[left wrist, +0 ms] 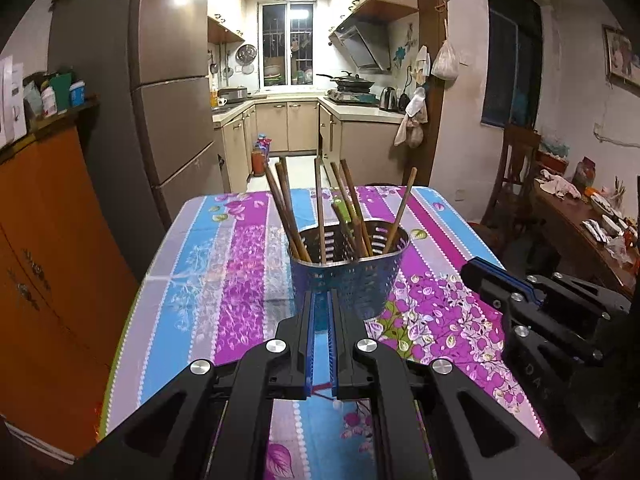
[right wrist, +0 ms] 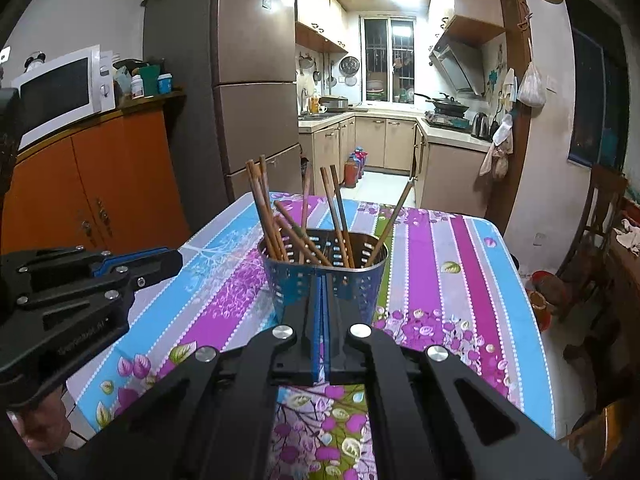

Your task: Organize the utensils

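Standing mid-worktop: perforated metal utensil holder (left wrist: 348, 268), wooden chopsticks (left wrist: 320, 208) fanned upright inside, leaning on rim. Holder well apart from every edge of worktop (left wrist: 208, 272); striped floral cloth bare all around, open room left, right, behind. Left hand-held gripper (left wrist: 320, 312) just short of holder's near wall, jaws pressed together, nothing between. Right hand-held gripper (right wrist: 324, 300) alongside, likewise closed, empty, tips near holder front.

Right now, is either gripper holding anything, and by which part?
Nothing is held. The left gripper and right gripper are both shut and empty, short of the holder of chopsticks.
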`<control>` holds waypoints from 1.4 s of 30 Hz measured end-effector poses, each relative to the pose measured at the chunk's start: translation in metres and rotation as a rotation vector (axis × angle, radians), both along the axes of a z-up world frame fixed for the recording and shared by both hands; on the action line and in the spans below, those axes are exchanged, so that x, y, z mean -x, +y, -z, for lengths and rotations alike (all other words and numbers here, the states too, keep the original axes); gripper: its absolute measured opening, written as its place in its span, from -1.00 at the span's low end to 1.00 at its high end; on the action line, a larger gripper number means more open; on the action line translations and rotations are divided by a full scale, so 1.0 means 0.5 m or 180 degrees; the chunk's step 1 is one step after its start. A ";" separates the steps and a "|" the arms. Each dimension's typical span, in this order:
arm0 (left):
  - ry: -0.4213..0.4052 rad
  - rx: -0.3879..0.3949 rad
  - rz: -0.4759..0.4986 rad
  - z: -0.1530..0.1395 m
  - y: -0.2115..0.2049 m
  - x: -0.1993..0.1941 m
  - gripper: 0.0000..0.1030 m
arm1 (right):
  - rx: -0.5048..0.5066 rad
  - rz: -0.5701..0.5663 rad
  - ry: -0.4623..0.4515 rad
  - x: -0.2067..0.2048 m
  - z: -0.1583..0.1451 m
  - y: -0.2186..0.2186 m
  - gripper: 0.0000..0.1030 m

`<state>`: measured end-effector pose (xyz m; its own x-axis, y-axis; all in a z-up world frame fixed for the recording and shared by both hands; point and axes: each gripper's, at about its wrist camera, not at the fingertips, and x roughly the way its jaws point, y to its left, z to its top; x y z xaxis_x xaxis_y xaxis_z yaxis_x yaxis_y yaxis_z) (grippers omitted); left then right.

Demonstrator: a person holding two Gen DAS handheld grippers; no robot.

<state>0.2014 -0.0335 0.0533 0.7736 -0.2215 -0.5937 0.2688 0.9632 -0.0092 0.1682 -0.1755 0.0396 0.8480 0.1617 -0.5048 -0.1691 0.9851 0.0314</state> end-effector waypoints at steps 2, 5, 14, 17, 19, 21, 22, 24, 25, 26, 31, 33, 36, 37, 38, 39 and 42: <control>0.0050 0.0056 0.0007 0.012 0.006 0.008 -0.86 | -0.0018 -0.0007 0.0004 0.012 0.005 -0.002 -1.00; 0.0030 0.0031 0.0021 0.032 0.005 0.032 -0.86 | -0.0051 -0.0032 0.0016 0.035 0.016 -0.006 -1.00; -0.0031 0.0018 0.0163 0.074 -0.013 0.110 -0.86 | -0.0078 -0.0087 0.0032 0.097 0.053 -0.007 -1.00; -0.0066 0.0011 0.0205 0.094 -0.020 0.143 -0.86 | -0.0020 -0.0091 -0.0016 0.128 0.068 0.001 -1.00; -0.0070 0.0015 0.0196 0.109 -0.017 0.157 -0.86 | -0.0022 -0.0106 -0.0030 0.146 0.078 0.005 -1.00; -0.0075 0.0028 0.0182 0.123 -0.013 0.172 -0.86 | -0.0024 -0.0108 -0.0039 0.167 0.090 0.004 -1.00; -0.0066 0.0031 0.0171 0.133 -0.009 0.180 -0.86 | -0.0011 -0.0098 -0.0045 0.175 0.096 0.002 -1.00; -0.0048 0.0038 0.0157 0.149 -0.001 0.189 -0.86 | 0.0007 -0.0092 -0.0033 0.192 0.111 -0.001 -1.00; -0.0044 0.0029 0.0148 0.155 0.001 0.194 -0.86 | 0.0011 -0.0093 -0.0022 0.197 0.117 -0.002 -1.00; -0.0048 0.0018 0.0135 0.161 0.005 0.200 -0.86 | 0.0007 -0.0093 -0.0001 0.204 0.126 -0.004 -1.00; -0.0055 0.0058 0.0095 0.193 0.016 0.239 -0.86 | -0.0101 -0.0113 0.0148 0.240 0.174 -0.015 -1.00; -0.0080 0.0072 0.0081 0.204 0.016 0.255 -0.86 | -0.0104 -0.0089 0.0167 0.254 0.186 -0.014 -1.00; -0.0124 0.0020 0.0086 0.219 0.008 0.276 -0.86 | -0.0190 -0.0027 0.0163 0.278 0.198 -0.021 -1.00; -0.0123 0.0025 0.0095 0.224 0.006 0.281 -0.86 | -0.0196 -0.0008 0.0139 0.286 0.200 -0.022 -1.00; -0.0124 0.0044 0.0097 0.226 0.006 0.285 -0.86 | -0.0187 0.0014 0.0092 0.296 0.201 -0.023 -1.00; -0.0129 0.0081 0.0085 0.228 0.007 0.291 -0.86 | -0.0168 0.0039 0.0055 0.302 0.201 -0.023 -1.00; -0.0199 0.0155 0.0033 0.222 0.008 0.304 -0.86 | -0.0121 0.0104 -0.0127 0.329 0.199 -0.021 -1.00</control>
